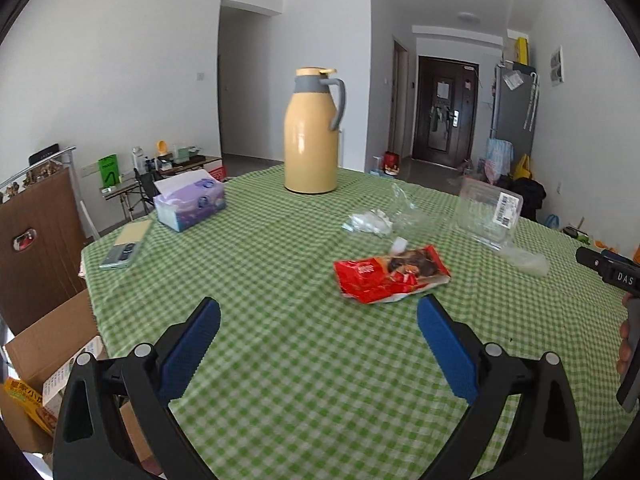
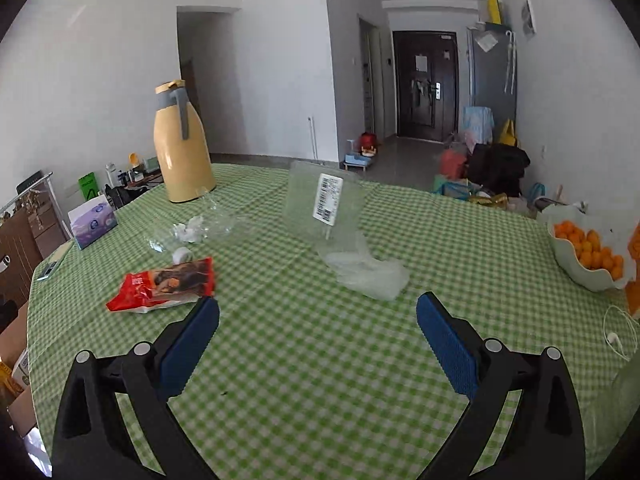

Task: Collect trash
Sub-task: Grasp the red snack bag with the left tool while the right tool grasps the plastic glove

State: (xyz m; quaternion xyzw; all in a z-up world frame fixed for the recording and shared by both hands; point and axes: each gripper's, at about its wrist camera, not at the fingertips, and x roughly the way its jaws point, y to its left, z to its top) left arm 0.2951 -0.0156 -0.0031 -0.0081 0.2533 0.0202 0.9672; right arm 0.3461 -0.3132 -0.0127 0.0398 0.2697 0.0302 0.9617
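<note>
On the green checked tablecloth [image 1: 280,264], trash sits scattered: red snack wrapper [image 1: 390,276] mid-table, crumpled clear plastic [image 1: 372,222] behind it, a clear plastic box [image 2: 324,204] with a barcode label standing upright, and a limp plastic film [image 2: 368,274] at its foot. Left gripper [image 1: 318,312] hovers just short of the wrapper, jaws wide apart, holding nothing. Right gripper [image 2: 318,312] likewise spread and empty, near the film. Yellow thermos [image 1: 311,132], tissue box [image 1: 190,204], phone [image 1: 120,256] and a bowl of oranges [image 2: 588,252] also on the table.

White plaster walls [image 1: 120,60] all round, dark brown entrance door [image 2: 425,80] upper right, grey tiled floor [image 2: 404,160] below it.
</note>
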